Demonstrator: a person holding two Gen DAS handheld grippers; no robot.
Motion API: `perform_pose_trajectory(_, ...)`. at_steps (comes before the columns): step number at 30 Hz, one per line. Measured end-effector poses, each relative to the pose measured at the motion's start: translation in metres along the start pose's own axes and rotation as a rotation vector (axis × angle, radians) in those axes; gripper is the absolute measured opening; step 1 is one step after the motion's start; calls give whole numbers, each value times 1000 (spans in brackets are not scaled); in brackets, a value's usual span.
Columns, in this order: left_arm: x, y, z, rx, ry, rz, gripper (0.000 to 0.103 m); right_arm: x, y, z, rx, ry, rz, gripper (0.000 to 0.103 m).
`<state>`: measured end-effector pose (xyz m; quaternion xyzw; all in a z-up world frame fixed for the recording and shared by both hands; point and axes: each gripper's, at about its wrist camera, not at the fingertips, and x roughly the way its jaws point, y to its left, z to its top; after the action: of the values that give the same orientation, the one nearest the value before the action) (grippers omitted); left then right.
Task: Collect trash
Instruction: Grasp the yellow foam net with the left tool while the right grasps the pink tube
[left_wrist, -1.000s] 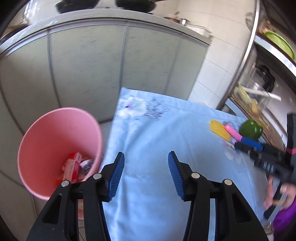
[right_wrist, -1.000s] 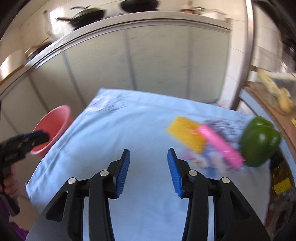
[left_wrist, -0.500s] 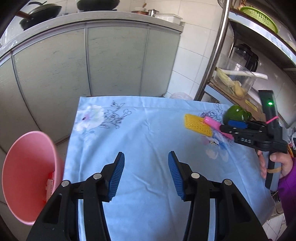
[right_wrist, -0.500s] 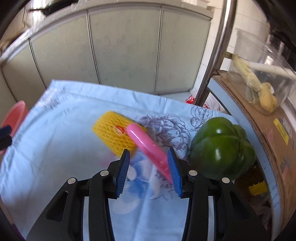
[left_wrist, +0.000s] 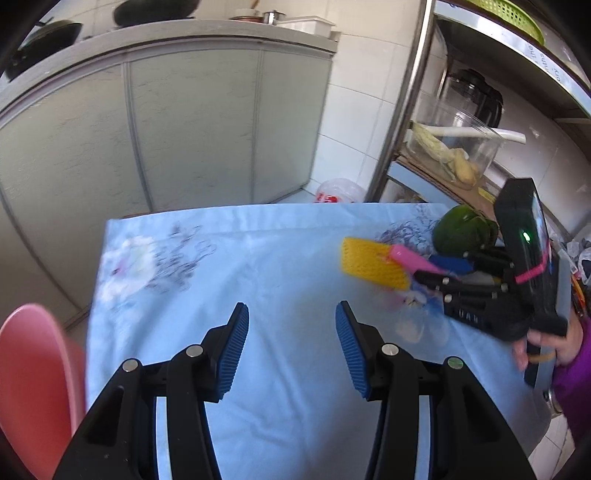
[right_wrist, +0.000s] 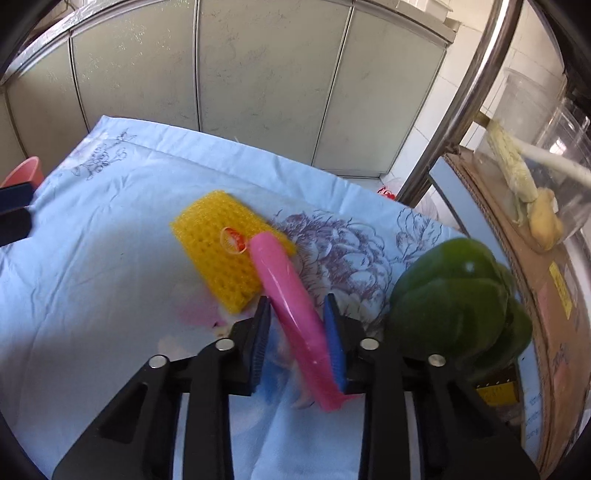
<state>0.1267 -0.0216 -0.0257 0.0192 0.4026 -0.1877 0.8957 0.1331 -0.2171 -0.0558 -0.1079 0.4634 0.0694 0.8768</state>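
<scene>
The pink tube (right_wrist: 291, 310) is lying on the desk's blue cloth (right_wrist: 110, 258), overlapping the yellow foam net (right_wrist: 218, 251); the right tool (right_wrist: 297, 328) has just been closing around it. The left tool (left_wrist: 291, 354) is staying spread, empty, near the pink bin (left_wrist: 33, 384).

glossy pink tube (right_wrist: 291, 306), cloth tablecloth (right_wrist: 110, 229)
</scene>
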Motion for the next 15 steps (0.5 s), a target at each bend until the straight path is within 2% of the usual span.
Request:
perform_pose_trajectory(4, 24, -17, 14, 13, 12, -58, 48, -14, -3, -15, 99, -18, 50, 25)
perform_pose_trajectory(8, 53, -35, 28, 23, 27, -80, 49, -28, -3, -37, 203, -41, 83, 25)
perform_pose_trajectory(15, 102, -55, 41, 0, 87, -65, 49, -39, -6, -59, 305, -38, 110, 25)
